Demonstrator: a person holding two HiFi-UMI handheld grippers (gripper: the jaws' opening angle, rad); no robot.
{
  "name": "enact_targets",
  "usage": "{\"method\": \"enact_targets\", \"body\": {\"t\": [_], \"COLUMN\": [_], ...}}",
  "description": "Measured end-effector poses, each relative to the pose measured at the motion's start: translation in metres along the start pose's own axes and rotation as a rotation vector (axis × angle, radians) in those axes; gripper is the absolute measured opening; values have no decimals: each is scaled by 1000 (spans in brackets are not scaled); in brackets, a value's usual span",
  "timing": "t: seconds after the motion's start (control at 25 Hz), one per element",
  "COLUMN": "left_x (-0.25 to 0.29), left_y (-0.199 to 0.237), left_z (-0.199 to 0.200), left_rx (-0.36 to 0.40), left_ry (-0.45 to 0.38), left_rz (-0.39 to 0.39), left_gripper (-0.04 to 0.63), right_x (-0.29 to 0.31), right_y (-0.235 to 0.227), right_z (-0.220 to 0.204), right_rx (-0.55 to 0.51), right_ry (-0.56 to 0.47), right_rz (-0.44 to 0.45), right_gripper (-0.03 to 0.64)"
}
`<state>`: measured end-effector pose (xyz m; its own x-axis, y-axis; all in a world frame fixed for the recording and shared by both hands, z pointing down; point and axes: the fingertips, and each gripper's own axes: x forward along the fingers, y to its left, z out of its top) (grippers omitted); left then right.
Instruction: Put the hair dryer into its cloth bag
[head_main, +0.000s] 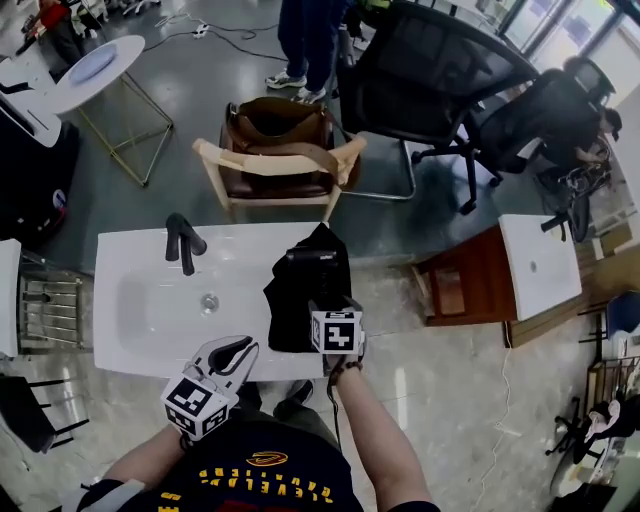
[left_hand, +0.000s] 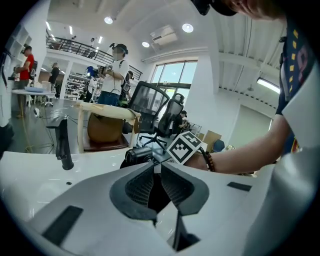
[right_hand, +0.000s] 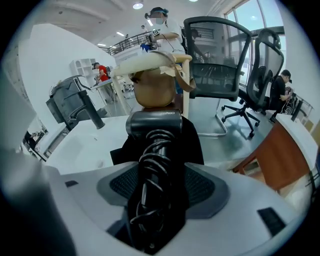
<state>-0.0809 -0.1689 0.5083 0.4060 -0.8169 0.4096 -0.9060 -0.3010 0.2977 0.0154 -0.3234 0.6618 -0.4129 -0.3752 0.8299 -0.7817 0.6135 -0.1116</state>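
Hair dryer (right_hand: 152, 124) sits at the table's (head_main: 125, 262) 3 o'clock end, lying w/ its black cloth bag (head_main: 290, 305). Bag is bunched dark under and beside it and reaches the table's near edge. Dryer's barrel end shows clear of the cloth on the far side. Its handle runs back toward the person w/ the cord (right_hand: 150, 150) coiled round it. Can't tell how much of the dryer is inside the bag.

Right tongs (right_hand: 161, 179) reach over the bag from 6 o'clock w/ jaws spread wide. The corded handle stands btwn them, a pad on either side, neither seen to squeeze it.

Left tongs (head_main: 243, 350) are at the near table edge, approx. 7 o'clock of the bag and apart from it. Jaws are drawn narrow, tips almost meeting, nothing btwn them.

White table has a shallow basin w/ a drain (head_main: 209, 301) at 9 o'clock of the bag. Black faucet (head_main: 183, 243) stands on the far rim, at 11 o'clock of the drain.

Beyond the table at 12 o'clock is a wooden chair (head_main: 275, 160) w/ a brown bag (head_main: 280, 122) on the seat. Black office chairs (head_main: 430, 70) are at 1 to 2 o'clock. A person's legs (head_main: 305, 40) stand behind the wooden chair.
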Motion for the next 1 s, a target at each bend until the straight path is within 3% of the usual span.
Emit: {"method": "enact_targets", "body": {"t": [0.28,0.64,1.0], "left_x": [-6,-18,-17], "left_y": [5,9,5], "left_z": [-5,-5,-19], "left_rx": [-27,-30,5], "left_ry": [-5,-7,35], "left_rz": [22,34,-10], "left_gripper": [25,25,25], "right_x": [21,18,-9], "right_y": [11,9,12], "right_z": [-24,-22,-23], "right_rx": [-59,-17,30], "right_ry": [118,85,1], "right_rz": [16,21,20], "right_gripper": [253,229,223]}}
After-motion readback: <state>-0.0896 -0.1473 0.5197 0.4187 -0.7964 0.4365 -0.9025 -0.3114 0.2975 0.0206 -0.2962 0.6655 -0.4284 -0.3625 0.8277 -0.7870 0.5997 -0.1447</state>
